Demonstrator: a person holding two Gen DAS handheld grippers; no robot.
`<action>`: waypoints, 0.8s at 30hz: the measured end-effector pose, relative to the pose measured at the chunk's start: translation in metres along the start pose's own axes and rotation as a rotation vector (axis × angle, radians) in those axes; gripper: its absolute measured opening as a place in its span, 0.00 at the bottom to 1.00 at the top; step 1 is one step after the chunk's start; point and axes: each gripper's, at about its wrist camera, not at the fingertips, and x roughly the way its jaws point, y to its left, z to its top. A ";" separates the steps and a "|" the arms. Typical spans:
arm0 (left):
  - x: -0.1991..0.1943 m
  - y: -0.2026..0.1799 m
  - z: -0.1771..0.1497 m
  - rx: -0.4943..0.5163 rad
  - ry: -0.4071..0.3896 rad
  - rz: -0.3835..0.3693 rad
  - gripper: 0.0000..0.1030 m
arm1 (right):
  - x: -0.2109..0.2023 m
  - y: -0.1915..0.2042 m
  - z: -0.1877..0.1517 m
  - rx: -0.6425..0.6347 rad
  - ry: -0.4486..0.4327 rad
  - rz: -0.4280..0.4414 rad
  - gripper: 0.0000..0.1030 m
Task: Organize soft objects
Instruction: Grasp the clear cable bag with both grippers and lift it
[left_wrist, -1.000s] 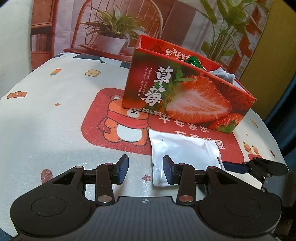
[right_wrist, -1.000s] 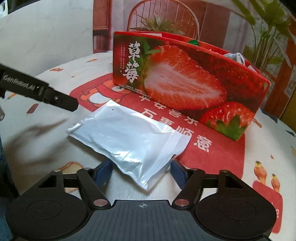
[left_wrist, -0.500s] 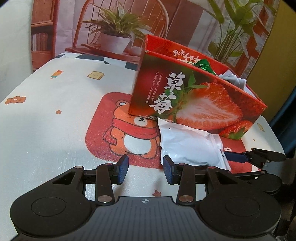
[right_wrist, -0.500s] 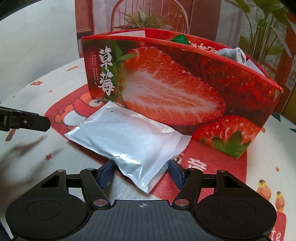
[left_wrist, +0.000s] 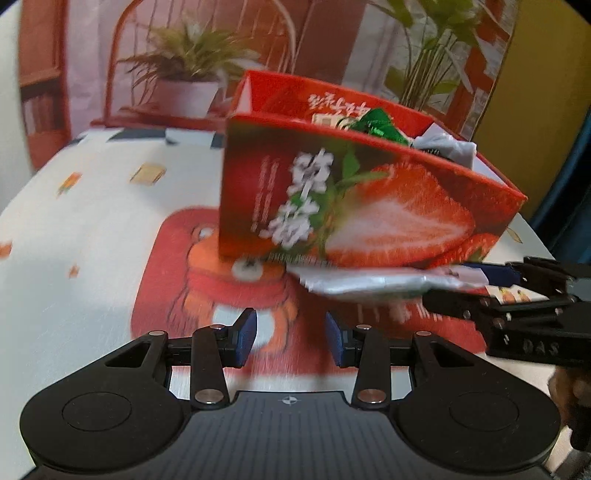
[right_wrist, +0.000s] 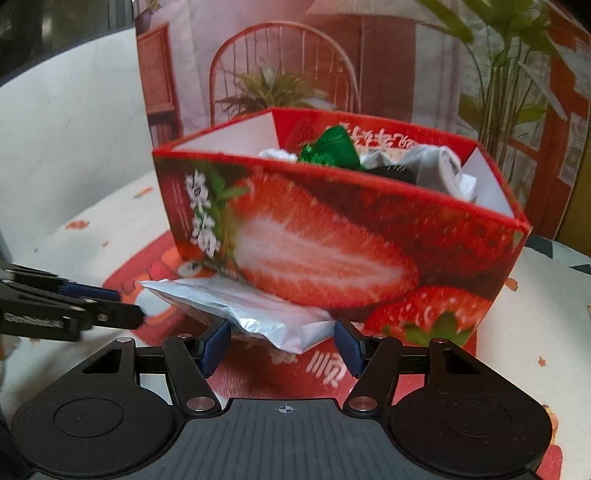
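Silver pouch gripped by right hand-held gripper, below strawberry box front edge, left hand-held gripper open.

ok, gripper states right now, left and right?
Left gripper: open, nothing between the fingers.
Right gripper: fingers at either side of the silver pouch; whether they actually clamp it cannot be told.

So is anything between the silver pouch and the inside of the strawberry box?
Yes. The silver pouch, between the right gripper fingers, sits low against the strawberry box front wall, below its rim. Green and grey items already fill part of the opening.
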 end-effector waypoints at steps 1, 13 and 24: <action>0.003 -0.001 0.005 0.005 -0.008 -0.006 0.41 | -0.001 -0.001 0.002 0.002 -0.002 0.000 0.56; 0.022 -0.008 0.026 0.063 -0.027 -0.059 0.41 | 0.008 -0.009 0.009 -0.121 -0.022 -0.014 0.56; 0.033 -0.012 0.039 0.182 -0.074 -0.137 0.47 | 0.022 -0.011 0.016 -0.205 -0.035 -0.017 0.24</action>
